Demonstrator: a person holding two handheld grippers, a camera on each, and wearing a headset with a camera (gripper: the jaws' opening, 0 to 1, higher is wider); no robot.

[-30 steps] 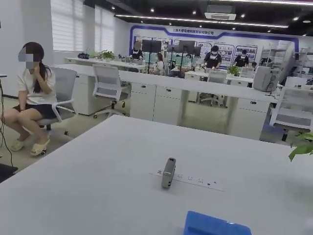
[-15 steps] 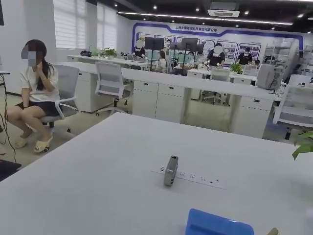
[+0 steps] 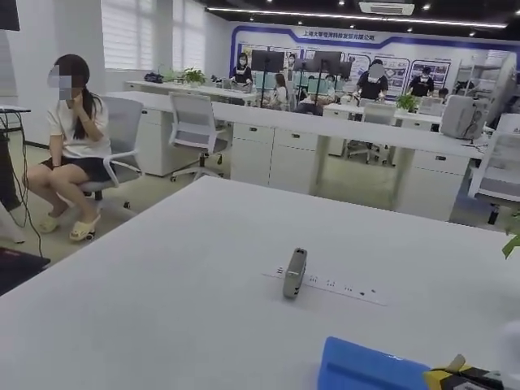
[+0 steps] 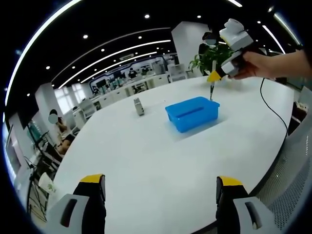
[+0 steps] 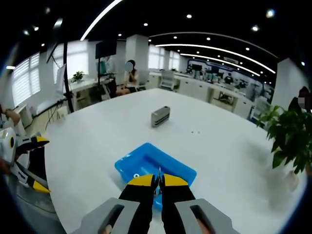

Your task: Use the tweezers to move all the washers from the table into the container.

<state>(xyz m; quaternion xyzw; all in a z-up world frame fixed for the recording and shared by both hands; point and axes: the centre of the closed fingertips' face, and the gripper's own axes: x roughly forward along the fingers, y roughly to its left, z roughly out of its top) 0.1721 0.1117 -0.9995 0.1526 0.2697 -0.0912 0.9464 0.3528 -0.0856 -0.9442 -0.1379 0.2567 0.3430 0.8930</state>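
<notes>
Hand-held gripper movement is the news: a second ago the head view held no tool, and now the right hand-held gripper [image 3: 455,375] has come into its near right corner, just beside the container. The whole picture has also swung, so the container showing more is the camera's doing. The broad white worktop [image 3: 162,309] carries the blue rectangular plastic container [image 4: 195,121] at its near right. The left hand-held gripper [image 4: 161,180] hangs near the worktop's edge, well apart from the container, with its jaws spread wide and nothing between them. The right one's jaws are clamped on the slim metal tweezers [image 4: 212,90], whose tips point down over one corner of the container. The washers are too small to make out. A pale speck [image 5: 136,175] on the container floor may be one, and I cannot tell whether the tips carry one. This reads as a drop-off.
</notes>
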